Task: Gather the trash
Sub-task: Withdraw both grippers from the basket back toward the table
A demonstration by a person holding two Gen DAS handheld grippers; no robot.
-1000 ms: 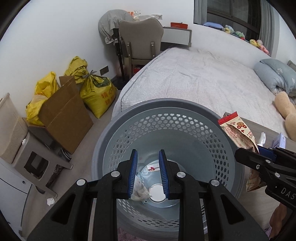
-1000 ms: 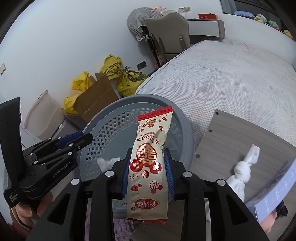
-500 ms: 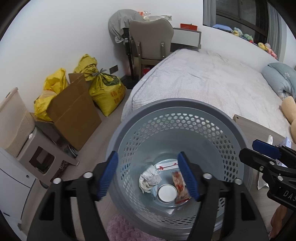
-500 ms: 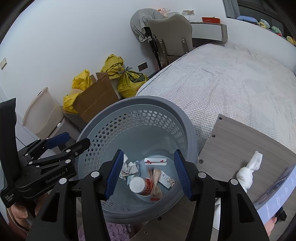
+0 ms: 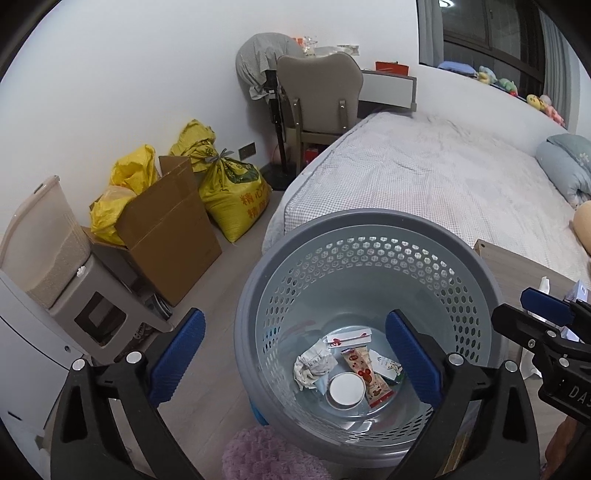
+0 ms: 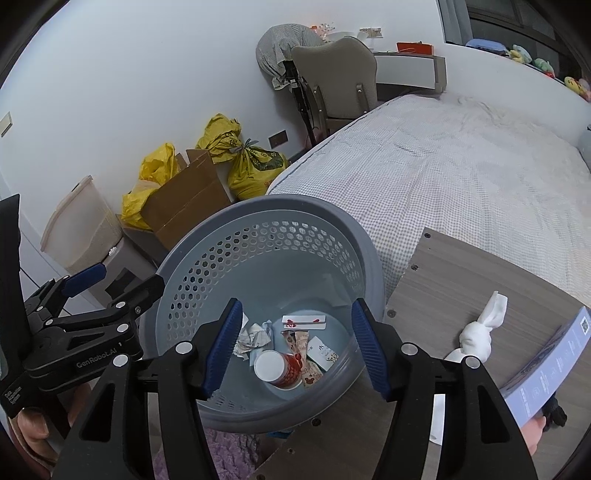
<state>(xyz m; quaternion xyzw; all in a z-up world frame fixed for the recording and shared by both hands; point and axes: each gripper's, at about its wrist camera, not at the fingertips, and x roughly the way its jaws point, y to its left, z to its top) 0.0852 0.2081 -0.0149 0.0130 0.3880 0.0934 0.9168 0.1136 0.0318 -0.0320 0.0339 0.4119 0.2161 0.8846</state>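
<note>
plain white wall (image 5: 129,74), pale wood-look floor (image 5: 236,258), bed (image 5: 424,184) with checked grey cover, padded chair (image 5: 317,96) at a desk (image 5: 388,86), dark window (image 5: 491,33), yellow sacks (image 5: 232,192), cardboard box (image 5: 166,229), pink rug (image 5: 266,454)

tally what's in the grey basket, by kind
Crumpled paper: 1
Paper cup: 1
Snack wrapper: 1
Wrapped chopstick sleeve: 1
Small printed card or packet: 1
Total: 5, all on the basket floor.
</note>
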